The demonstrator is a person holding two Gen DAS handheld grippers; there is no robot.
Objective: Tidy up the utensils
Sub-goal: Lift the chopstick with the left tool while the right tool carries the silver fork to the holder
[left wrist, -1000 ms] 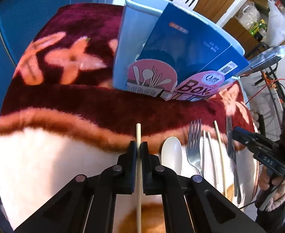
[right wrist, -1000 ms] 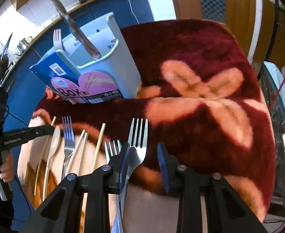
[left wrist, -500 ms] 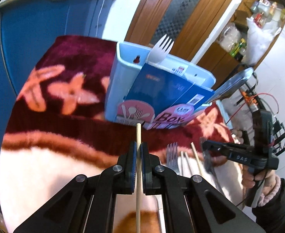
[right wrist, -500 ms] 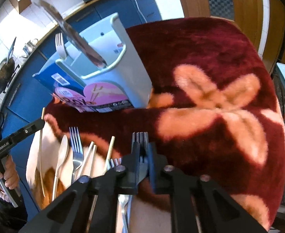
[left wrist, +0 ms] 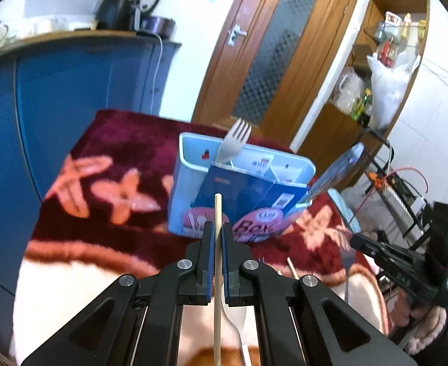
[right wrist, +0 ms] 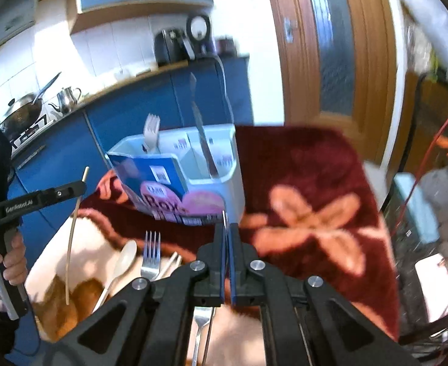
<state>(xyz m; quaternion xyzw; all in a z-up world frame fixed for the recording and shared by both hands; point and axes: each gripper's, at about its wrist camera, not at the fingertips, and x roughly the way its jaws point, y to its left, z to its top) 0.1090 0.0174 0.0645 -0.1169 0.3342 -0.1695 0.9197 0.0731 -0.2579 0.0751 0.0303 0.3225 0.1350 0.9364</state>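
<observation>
My left gripper (left wrist: 218, 228) is shut on a wooden chopstick (left wrist: 217, 274) and holds it lifted above the blanket, in front of the pale blue utensil box (left wrist: 193, 180). The box holds a white fork (left wrist: 234, 140) and a knife (left wrist: 336, 174). My right gripper (right wrist: 226, 228) is shut on a metal fork (right wrist: 224, 218), seen edge-on, lifted in front of the box (right wrist: 224, 164). In the right wrist view the left gripper (right wrist: 82, 187) holds the chopstick (right wrist: 71, 238) at the left. A spoon (right wrist: 122, 259), a fork (right wrist: 151, 256) and chopsticks (right wrist: 170, 262) lie on the blanket.
A red flowered blanket (right wrist: 315, 198) covers the table. Blue cabinets (left wrist: 71, 97) stand behind and left, a wooden door (left wrist: 272, 48) behind. Shelving with wires (left wrist: 391, 183) is at the right edge of the table.
Both grippers have risen from the blanket, each carrying its utensil. The right gripper closed on the metal fork and lifted it. The views now tilt up toward the room.
</observation>
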